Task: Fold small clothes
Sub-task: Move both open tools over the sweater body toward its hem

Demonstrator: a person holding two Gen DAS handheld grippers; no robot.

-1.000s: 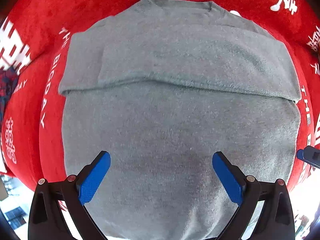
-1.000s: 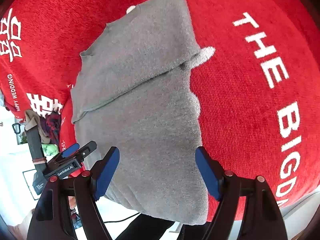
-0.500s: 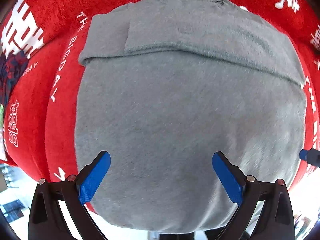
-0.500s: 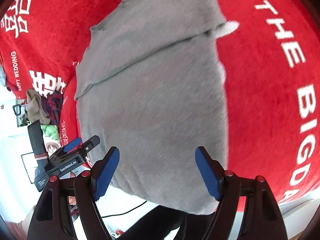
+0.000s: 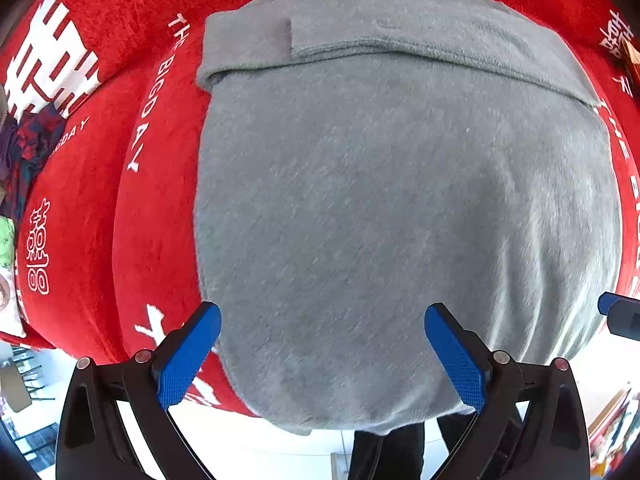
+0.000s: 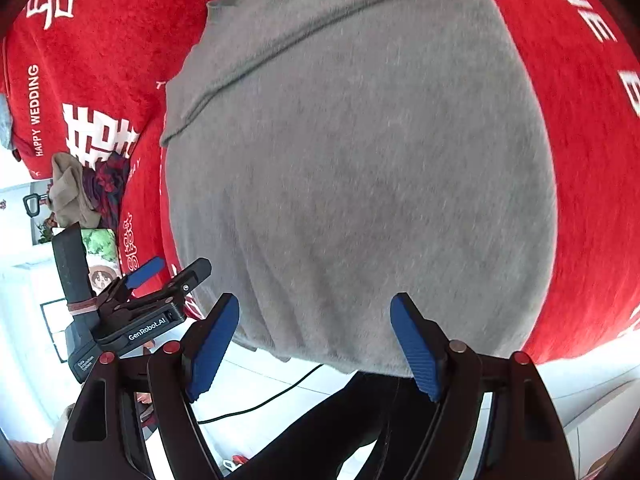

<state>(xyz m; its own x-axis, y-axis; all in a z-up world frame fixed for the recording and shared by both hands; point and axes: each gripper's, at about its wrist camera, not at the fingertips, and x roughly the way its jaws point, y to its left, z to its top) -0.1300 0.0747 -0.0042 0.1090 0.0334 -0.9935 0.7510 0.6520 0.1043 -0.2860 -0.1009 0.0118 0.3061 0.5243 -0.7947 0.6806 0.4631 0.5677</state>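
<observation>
A grey knit sweater [image 5: 400, 208] lies flat on a red cloth [image 5: 100, 220], collar at the far end, both sleeves folded across its chest. Its hem hangs over the near table edge. It also shows in the right wrist view [image 6: 360, 160]. My left gripper [image 5: 322, 356] is open and empty, above the hem near the sweater's left side. My right gripper [image 6: 314, 344] is open and empty, above the hem near its right side. The left gripper also shows in the right wrist view [image 6: 160, 276].
The red cloth [image 6: 592, 200] has white lettering and covers the table. A pile of other clothes [image 6: 88, 188] lies at the cloth's far left edge. A person's dark legs [image 6: 340, 432] stand at the near table edge. A white floor lies below.
Both grippers have drawn back toward the near edge, so the hem and the table edge have come into view. The sweater has not moved. Both grippers stay open.
</observation>
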